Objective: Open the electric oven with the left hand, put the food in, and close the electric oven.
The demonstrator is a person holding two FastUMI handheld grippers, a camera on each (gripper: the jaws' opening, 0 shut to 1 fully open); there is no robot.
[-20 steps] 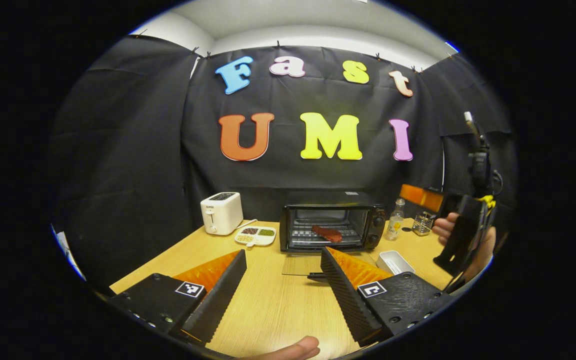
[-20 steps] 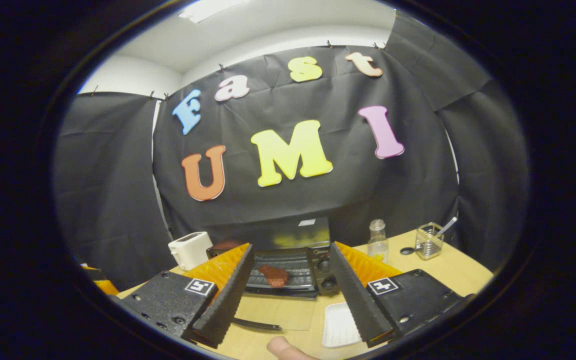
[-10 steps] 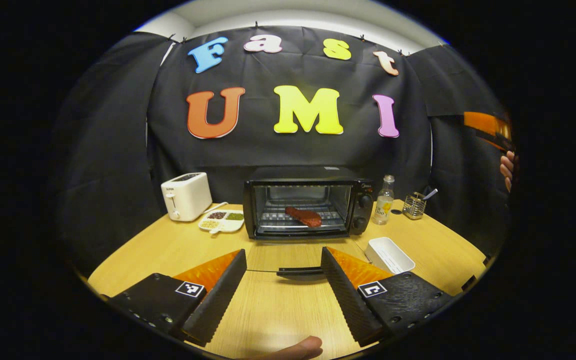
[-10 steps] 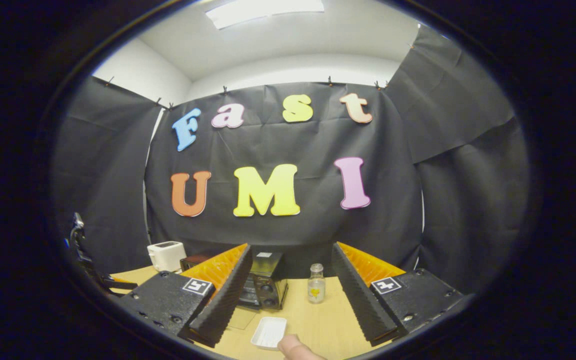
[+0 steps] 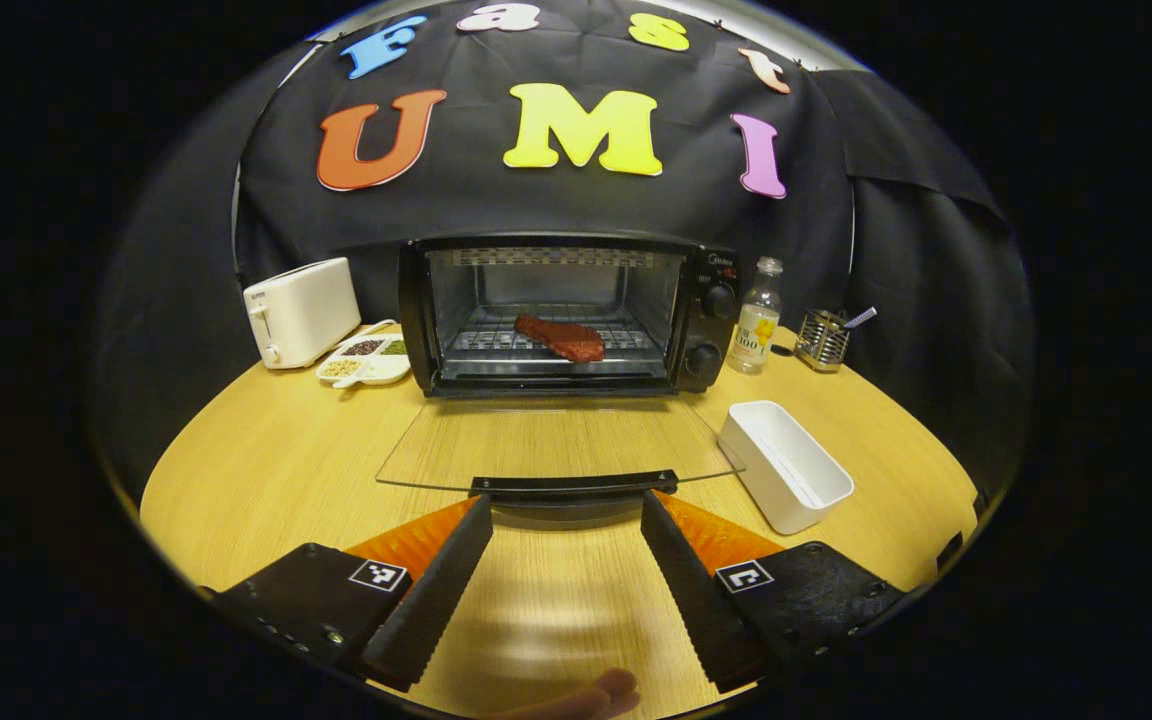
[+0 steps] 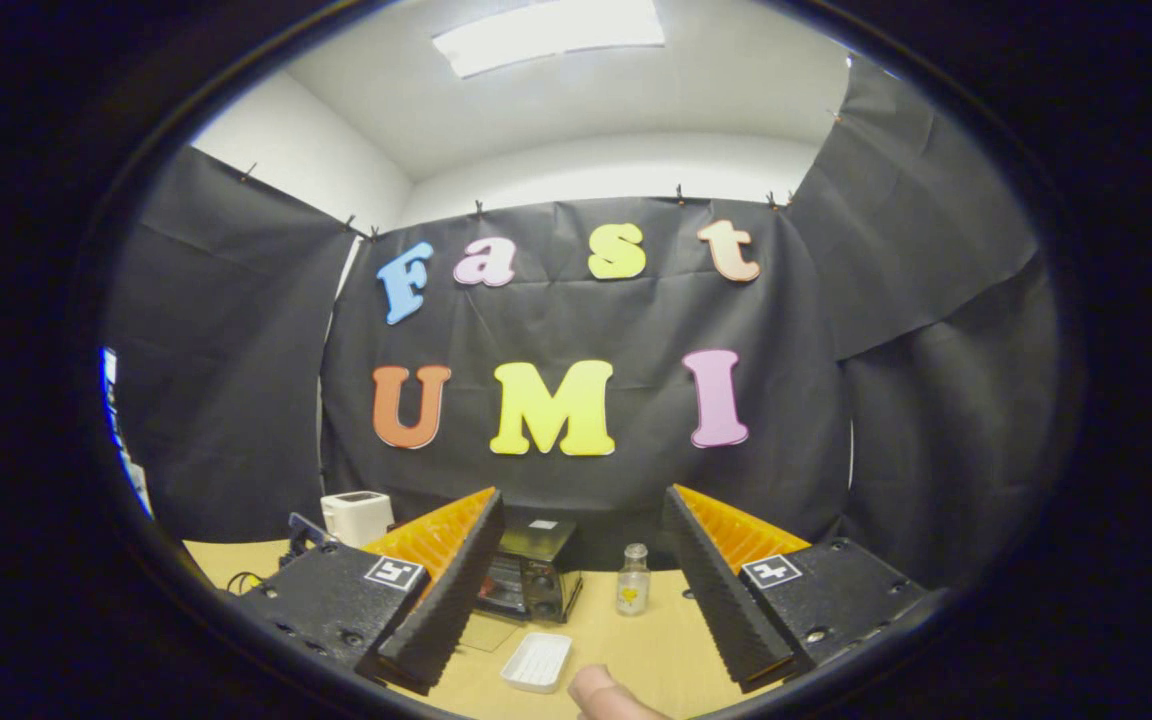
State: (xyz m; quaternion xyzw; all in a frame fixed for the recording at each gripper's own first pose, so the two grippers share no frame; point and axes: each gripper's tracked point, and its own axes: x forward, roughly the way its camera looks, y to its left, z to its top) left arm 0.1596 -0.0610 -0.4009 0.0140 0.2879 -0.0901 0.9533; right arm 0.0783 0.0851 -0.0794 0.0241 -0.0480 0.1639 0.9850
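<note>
Left tongs: spread wide and empty, low over the tabletop; we see them just short of the door handle.
Right tongs: spread and empty, held high and well back from the work.
Oven door: glass panel folded down flat, handle at its near edge. We judge it stiff, hinged, fragile as glass and fairly light. Best taken by the black handle bar, at its middle, from beneath, never by the pane.
Electric oven: open, at the back of the tabletop.
Food: a reddish slab lying on the rack inside the oven; loading looks done, closing remains.
White tray: empty, just right of the door.
Other stock: toaster, bottle, divided dish.
Change since half a second ago: our left tongs have come closer to the oven, and the handle now sits at their tips; the right tongs have hardly shifted.
</note>
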